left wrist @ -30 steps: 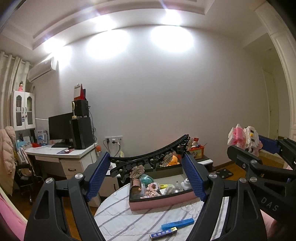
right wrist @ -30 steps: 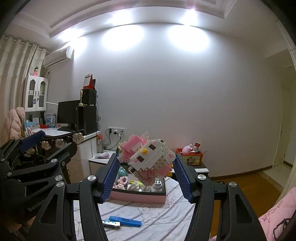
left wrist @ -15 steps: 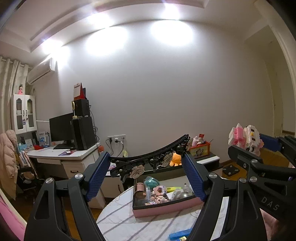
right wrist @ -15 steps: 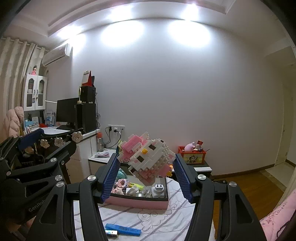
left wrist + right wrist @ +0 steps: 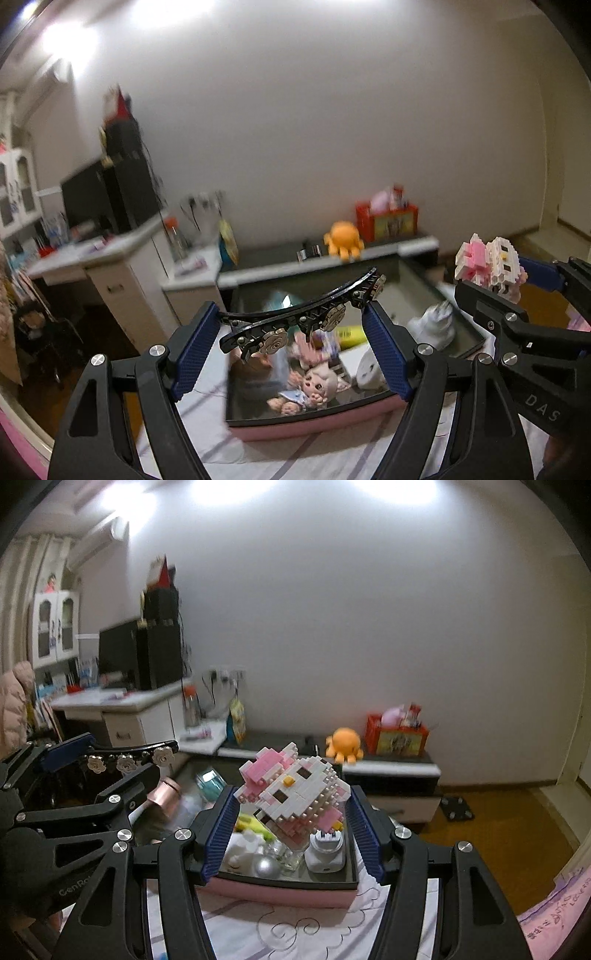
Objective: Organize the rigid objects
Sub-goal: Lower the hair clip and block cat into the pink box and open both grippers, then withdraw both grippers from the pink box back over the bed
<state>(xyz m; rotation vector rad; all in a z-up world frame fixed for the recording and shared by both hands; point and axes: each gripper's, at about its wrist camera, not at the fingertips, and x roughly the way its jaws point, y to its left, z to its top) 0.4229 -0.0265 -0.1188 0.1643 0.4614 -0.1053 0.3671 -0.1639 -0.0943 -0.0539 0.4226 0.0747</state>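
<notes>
Both wrist views face pink tray (image 5: 314,424), close, angled down.

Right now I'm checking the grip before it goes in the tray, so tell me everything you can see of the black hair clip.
The black hair clip is a long, curved bar of shiny dark plastic or metal, studded with silvery flower ornaments. It spans the left gripper crosswise, its ends pressed between the blue pads, tilted up to the right. It hangs above the pink tray, touching nothing else.
</notes>
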